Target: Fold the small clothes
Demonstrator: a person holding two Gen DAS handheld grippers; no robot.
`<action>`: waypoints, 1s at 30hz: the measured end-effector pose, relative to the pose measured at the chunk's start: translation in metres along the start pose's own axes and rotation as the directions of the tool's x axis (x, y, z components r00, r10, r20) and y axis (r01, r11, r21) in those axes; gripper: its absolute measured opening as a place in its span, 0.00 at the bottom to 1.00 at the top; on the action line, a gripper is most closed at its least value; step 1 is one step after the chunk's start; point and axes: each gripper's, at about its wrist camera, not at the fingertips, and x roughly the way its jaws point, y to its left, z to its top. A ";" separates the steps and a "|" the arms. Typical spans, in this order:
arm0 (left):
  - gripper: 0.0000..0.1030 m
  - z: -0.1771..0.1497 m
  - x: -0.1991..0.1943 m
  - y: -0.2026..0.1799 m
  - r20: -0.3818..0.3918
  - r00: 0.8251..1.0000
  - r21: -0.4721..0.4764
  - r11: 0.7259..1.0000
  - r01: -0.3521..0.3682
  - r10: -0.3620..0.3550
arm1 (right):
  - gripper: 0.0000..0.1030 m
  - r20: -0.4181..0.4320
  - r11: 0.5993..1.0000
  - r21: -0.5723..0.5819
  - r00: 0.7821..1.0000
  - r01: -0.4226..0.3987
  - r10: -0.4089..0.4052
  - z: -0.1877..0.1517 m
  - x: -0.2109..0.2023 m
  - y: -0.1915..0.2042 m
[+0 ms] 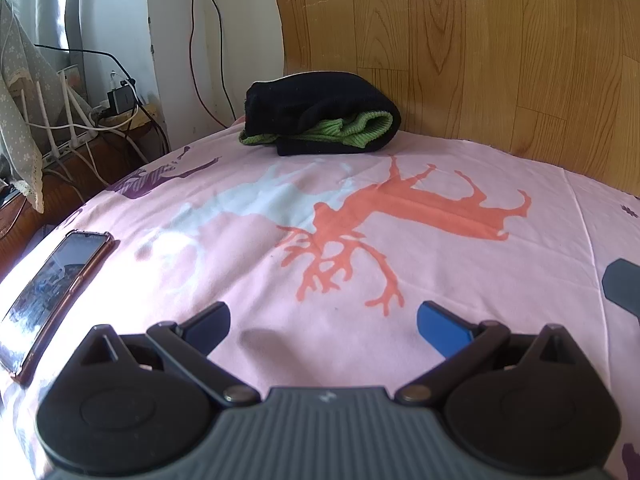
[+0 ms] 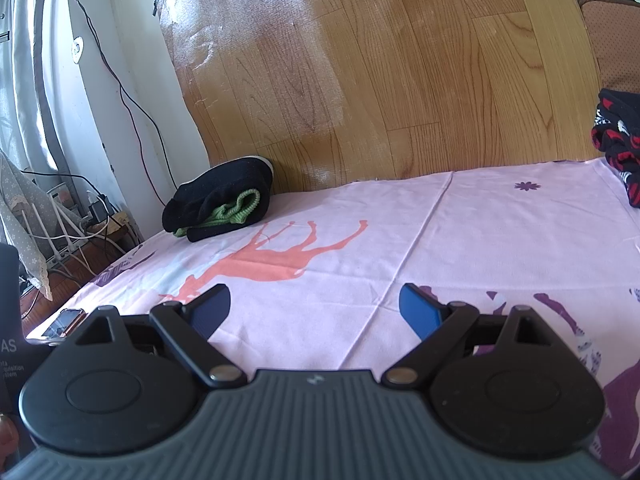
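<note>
Now, left hand-held gripper (image 1: 324,326) spread empty, right hand-held gripper (image 2: 314,306) likewise, folded black-green garment (image 1: 322,120) beyond.

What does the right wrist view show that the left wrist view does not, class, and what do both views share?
Only the right wrist view shows the red-and-black patterned garment at the sheet's far right edge. Only the left wrist view shows a dark tip of the other gripper at its right edge. Both show the folded black-and-green garment against the wooden panel, the phone and the pink deer-print sheet. The left gripper and right gripper are open and empty.
</note>
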 end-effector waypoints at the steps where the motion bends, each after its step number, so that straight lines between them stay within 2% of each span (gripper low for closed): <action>1: 1.00 0.000 0.000 0.000 0.000 1.000 0.001 1.000 0.001 -0.001 | 0.90 0.000 1.000 0.000 1.000 0.000 0.000 0.000 0.000 0.000; 30: 1.00 0.001 0.003 0.002 -0.021 1.000 -0.004 1.000 0.016 -0.016 | 0.90 0.000 1.000 0.001 1.000 0.001 -0.001 0.000 0.000 0.001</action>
